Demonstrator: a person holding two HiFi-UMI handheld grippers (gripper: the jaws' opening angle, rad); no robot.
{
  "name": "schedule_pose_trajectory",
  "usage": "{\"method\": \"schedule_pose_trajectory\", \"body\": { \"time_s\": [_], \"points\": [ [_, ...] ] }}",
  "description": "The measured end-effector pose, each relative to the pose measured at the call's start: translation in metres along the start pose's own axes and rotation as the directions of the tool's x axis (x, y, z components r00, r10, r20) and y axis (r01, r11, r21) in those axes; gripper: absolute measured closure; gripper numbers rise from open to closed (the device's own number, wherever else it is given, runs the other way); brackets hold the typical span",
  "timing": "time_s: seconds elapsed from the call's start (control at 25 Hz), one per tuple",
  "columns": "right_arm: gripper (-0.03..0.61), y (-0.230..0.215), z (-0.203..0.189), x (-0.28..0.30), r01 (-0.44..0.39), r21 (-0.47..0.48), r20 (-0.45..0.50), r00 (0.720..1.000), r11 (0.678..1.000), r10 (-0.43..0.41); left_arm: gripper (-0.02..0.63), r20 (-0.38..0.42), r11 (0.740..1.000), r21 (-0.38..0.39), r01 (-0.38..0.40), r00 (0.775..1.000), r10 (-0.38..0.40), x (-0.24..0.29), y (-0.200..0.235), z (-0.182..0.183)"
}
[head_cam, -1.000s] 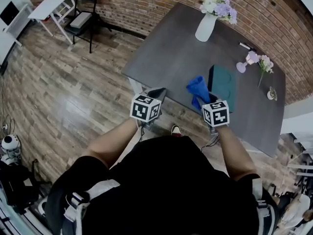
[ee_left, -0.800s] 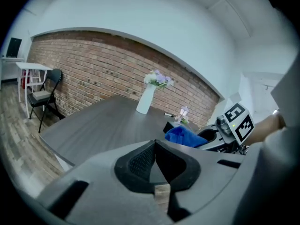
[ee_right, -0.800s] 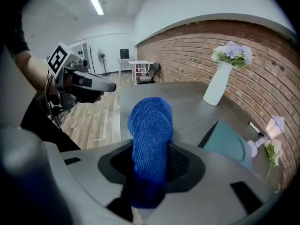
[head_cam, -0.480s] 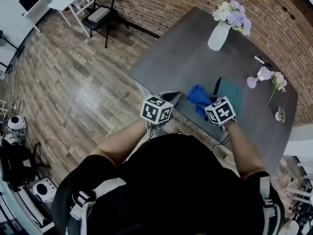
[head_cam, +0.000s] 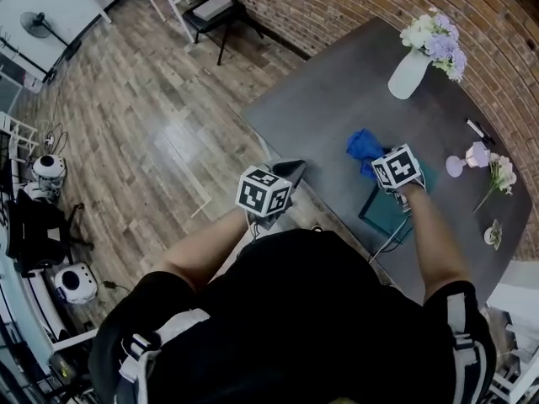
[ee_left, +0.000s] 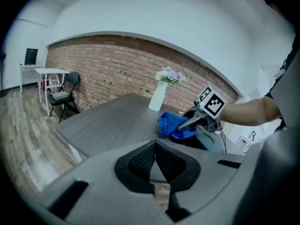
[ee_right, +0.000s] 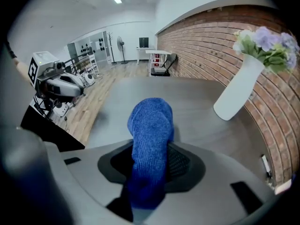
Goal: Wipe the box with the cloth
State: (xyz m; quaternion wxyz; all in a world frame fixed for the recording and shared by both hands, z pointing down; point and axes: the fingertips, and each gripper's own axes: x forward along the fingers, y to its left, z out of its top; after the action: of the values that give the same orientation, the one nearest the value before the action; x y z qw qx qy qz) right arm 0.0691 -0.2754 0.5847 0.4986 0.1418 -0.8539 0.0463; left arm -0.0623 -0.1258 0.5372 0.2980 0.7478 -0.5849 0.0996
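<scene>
"What is the person wearing?"

"A black short-sleeved top (head_cam: 295,326), with pale buckled straps (head_cam: 135,349) lying over both shoulders."

"And the tools?"

"The left gripper (ee_left: 154,149) and right gripper (ee_right: 151,161) are showing dark grey shells and textured black pads (ee_left: 140,161). Each is carrying a white cube (head_cam: 264,194) printed with black squares. A thin cable (head_cam: 390,241) is trailing from the right one."

Right hand-held gripper (ee_right: 151,165) clamped on blue cloth (ee_right: 151,139), white vase (ee_right: 236,93) on grey table (ee_right: 197,107)
</scene>
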Motion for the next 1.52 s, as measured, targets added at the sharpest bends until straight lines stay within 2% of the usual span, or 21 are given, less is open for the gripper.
{"method": "schedule_pose_trajectory", "body": {
  "time_s": [0.16, 0.56, 0.76, 1.0, 1.2, 1.4, 1.52],
  "points": [
    [0.422, -0.032, 0.009, 0.008, -0.012, 0.029, 0.006, 1.0, 1.0, 0.012, 0.604, 0.002, 0.997, -0.054, -0.057, 0.998, 0.057, -0.013, 0.004, -0.006],
    [0.422, -0.091, 0.026, 0.022, 0.009, 0.112, 0.02, 1.0, 0.994, -0.011, 0.604, 0.01, 0.988, -0.084, -0.132, 0.991, 0.133, -0.03, 0.002, -0.005],
    [0.422, -0.118, 0.018, 0.024, 0.01, 0.244, 0.055, 0.998, 0.97, -0.024, 0.604, -0.008, 0.987, -0.081, -0.14, 0.99, 0.14, -0.026, -0.005, -0.005],
    [0.422, -0.133, 0.005, 0.017, -0.016, 0.351, 0.107, 0.994, 0.936, -0.023, 0.604, -0.031, 0.992, -0.049, -0.117, 0.993, 0.115, -0.008, -0.016, 0.002],
    [0.422, -0.15, -0.007, -0.002, -0.005, 0.412, 0.146, 0.987, 0.911, -0.061, 0.604, -0.059, 0.999, -0.003, -0.05, 0.997, 0.049, 0.019, -0.04, 0.009],
    [0.42, -0.173, -0.055, -0.018, 0.098, 0.398, 0.061, 0.989, 0.912, -0.133, 0.604, -0.088, 0.999, 0.038, 0.027, 0.996, -0.024, 0.046, -0.065, 0.013],
    [0.42, -0.18, -0.085, -0.031, 0.11, 0.453, 0.052, 0.987, 0.885, -0.15, 0.604, -0.11, 0.997, 0.046, 0.064, 0.992, -0.059, 0.059, -0.074, 0.011]
  ]
}}
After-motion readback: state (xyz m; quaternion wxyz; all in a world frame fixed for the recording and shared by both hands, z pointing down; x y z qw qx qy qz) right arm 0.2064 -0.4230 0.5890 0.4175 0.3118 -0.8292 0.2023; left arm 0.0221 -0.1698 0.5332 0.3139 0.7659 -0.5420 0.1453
